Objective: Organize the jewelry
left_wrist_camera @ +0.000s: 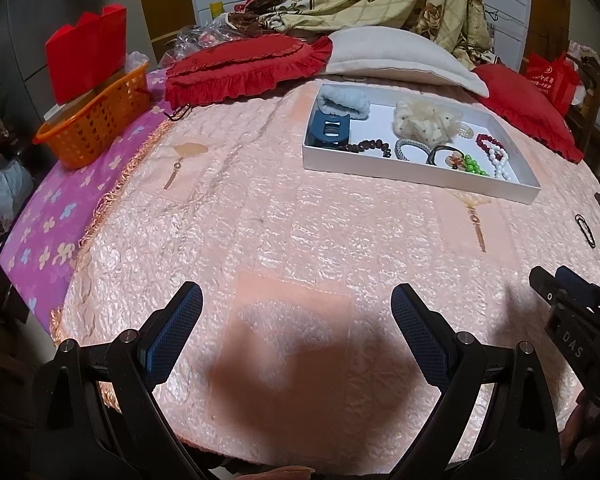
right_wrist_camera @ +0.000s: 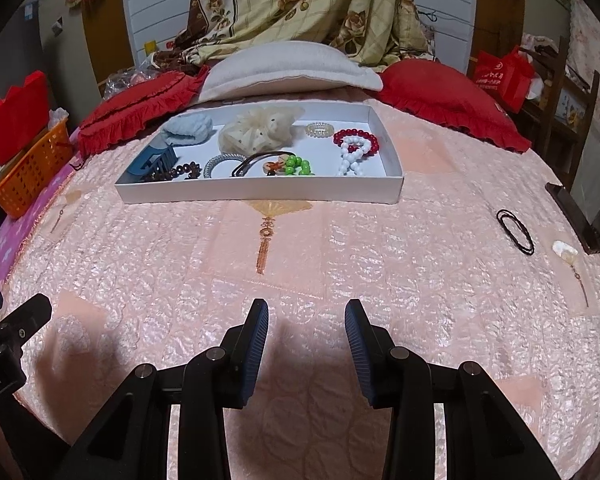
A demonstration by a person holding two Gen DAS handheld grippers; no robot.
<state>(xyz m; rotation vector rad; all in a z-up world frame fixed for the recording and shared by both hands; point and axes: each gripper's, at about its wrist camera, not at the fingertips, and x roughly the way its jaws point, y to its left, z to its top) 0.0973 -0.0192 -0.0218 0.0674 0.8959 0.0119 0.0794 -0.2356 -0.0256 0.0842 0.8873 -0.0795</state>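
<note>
The left gripper (left_wrist_camera: 296,300) is spread wide, the right gripper (right_wrist_camera: 306,316) parted narrowly — nothing is held. Jewelry is gathered in the white tray (right_wrist_camera: 260,192); a black hair tie (right_wrist_camera: 515,232) is left outside, well apart.

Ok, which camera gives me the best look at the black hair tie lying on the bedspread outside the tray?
The right wrist view. The black hair tie lies whole there, right of the white tray, on open bedspread. In the left wrist view the hair tie is small and squeezed against the right edge.
</note>
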